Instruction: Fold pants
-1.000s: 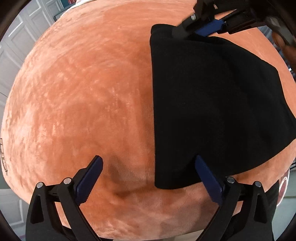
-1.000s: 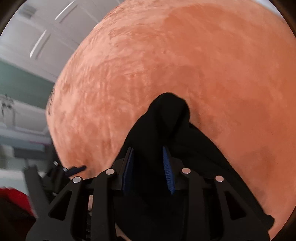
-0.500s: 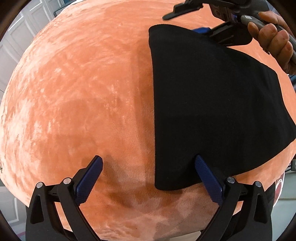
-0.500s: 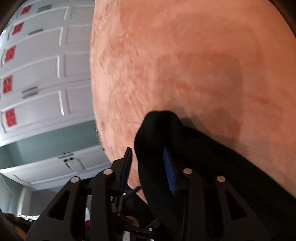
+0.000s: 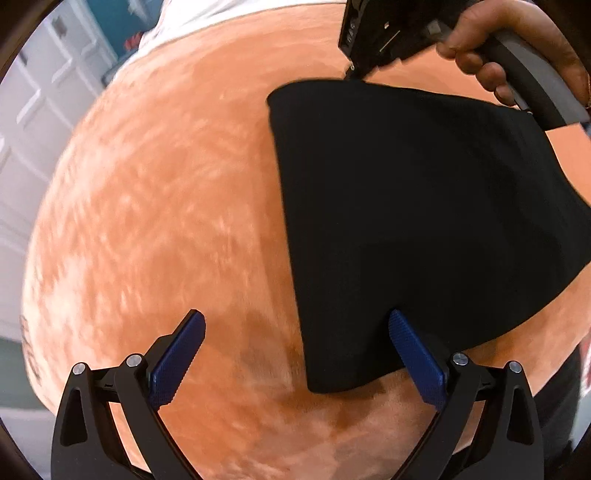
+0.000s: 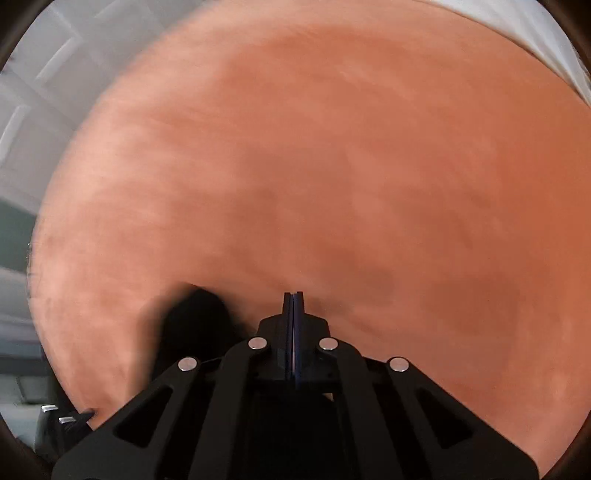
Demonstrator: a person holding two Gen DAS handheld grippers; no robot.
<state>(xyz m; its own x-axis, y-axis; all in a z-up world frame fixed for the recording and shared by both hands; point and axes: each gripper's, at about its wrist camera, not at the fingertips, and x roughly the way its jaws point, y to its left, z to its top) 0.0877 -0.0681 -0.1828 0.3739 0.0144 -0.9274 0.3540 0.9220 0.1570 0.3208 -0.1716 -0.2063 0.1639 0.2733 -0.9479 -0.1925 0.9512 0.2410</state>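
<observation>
The black pants (image 5: 406, 206) lie folded flat on an orange plush surface (image 5: 166, 206), on its right half in the left wrist view. My left gripper (image 5: 295, 350) is open, its right finger resting on the near corner of the pants. My right gripper body (image 5: 380, 33), held by a hand, is above the far edge of the pants. In the right wrist view my right gripper (image 6: 293, 299) is shut and empty, with a blurred bit of the pants (image 6: 195, 317) to its left.
The orange surface (image 6: 332, 166) fills most of both views. White panelled doors (image 5: 33, 110) stand beyond its left edge. A white strip (image 6: 535, 33) runs along its far side.
My right gripper let go of the pants' far corner, shut its jaws and lifted off to the right. The left gripper stayed open at the near corner.
</observation>
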